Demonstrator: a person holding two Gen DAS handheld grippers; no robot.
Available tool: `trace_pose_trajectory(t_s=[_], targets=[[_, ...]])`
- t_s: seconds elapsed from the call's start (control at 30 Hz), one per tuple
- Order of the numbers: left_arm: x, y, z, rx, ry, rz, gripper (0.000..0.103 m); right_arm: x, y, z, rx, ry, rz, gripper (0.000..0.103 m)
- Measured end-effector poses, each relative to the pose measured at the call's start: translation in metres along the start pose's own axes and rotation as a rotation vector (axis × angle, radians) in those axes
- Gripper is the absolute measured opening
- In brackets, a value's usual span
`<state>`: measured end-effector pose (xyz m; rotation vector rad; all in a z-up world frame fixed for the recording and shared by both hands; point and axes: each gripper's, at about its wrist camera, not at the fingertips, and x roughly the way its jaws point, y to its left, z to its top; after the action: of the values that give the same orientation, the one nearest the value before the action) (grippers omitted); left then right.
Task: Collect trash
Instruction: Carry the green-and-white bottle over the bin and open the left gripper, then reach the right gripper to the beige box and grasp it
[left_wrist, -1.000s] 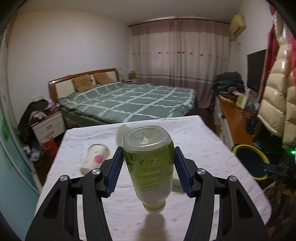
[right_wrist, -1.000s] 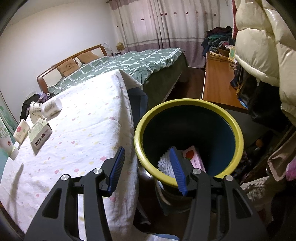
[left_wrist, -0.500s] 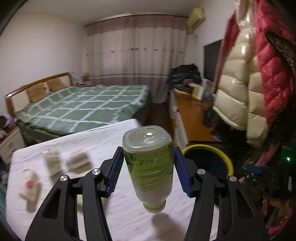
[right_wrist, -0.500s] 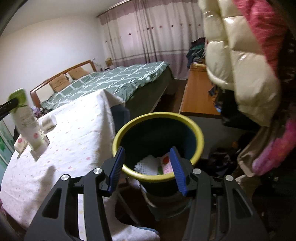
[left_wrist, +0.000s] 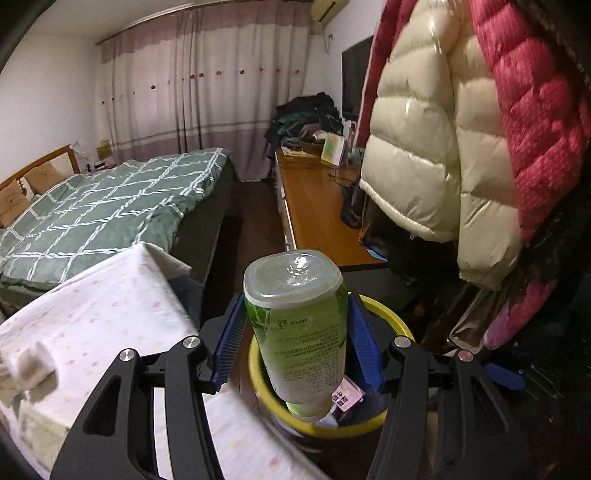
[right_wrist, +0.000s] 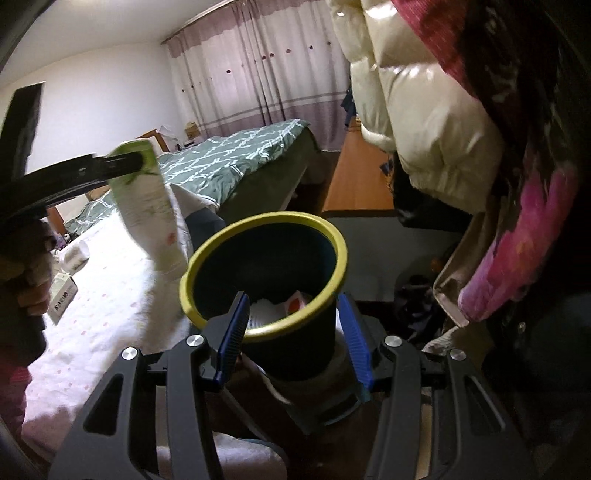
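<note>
Green bottle (left_wrist: 301, 332) hangs cap-down over the yellow-rimmed bin (right_wrist: 266, 273), pinched between the left gripper (left_wrist: 295, 347) fingers, paper scraps (right_wrist: 264, 308) lying inside the bin; right gripper (right_wrist: 291, 336) fingers spread, empty, straddling the bin's near wall beside the cloth-covered desk (right_wrist: 110, 295).

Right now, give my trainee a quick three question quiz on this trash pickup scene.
1. True or false: the left tool grips a green bottle with its cap pointing down.
2. What colour is the rim of the bin?
3. The right tool holds: A) a paper cup, B) nothing, C) the bottle.

Key: 1 true. 2 yellow. 3 B; its blue pads frame the bin without pinching anything.
</note>
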<state>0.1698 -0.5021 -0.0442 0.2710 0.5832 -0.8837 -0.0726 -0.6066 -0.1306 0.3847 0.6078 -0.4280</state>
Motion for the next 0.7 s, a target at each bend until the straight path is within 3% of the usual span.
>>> trace_pose_trajectory(t_s=[0.07,0.1,0.13,0.3,0.43,0.7], targets=[[0.013,-0.004,-0.003,-0.002,0.021,0.010,0.061,0.003,-0.002,-0.001,0.006,0.008,-0.001,0.051],[0.017,-0.003,-0.005,-0.005,0.027,0.015,0.075,0.004,-0.003,-0.002,0.008,0.010,0.000,0.053],[0.019,-0.004,-0.005,-0.008,0.030,0.019,0.082,0.005,-0.001,-0.002,0.008,0.010,0.002,0.053],[-0.006,0.016,-0.014,-0.065,0.020,0.017,0.083,0.006,0.008,-0.003,-0.009,0.010,0.016,0.053],[-0.055,0.048,-0.033,-0.117,-0.009,0.032,0.087,0.012,0.020,-0.003,-0.028,0.020,0.040,0.053],[-0.151,0.127,-0.096,-0.212,-0.022,0.178,0.088,0.021,0.062,0.002,-0.093,0.042,0.103,0.053]])
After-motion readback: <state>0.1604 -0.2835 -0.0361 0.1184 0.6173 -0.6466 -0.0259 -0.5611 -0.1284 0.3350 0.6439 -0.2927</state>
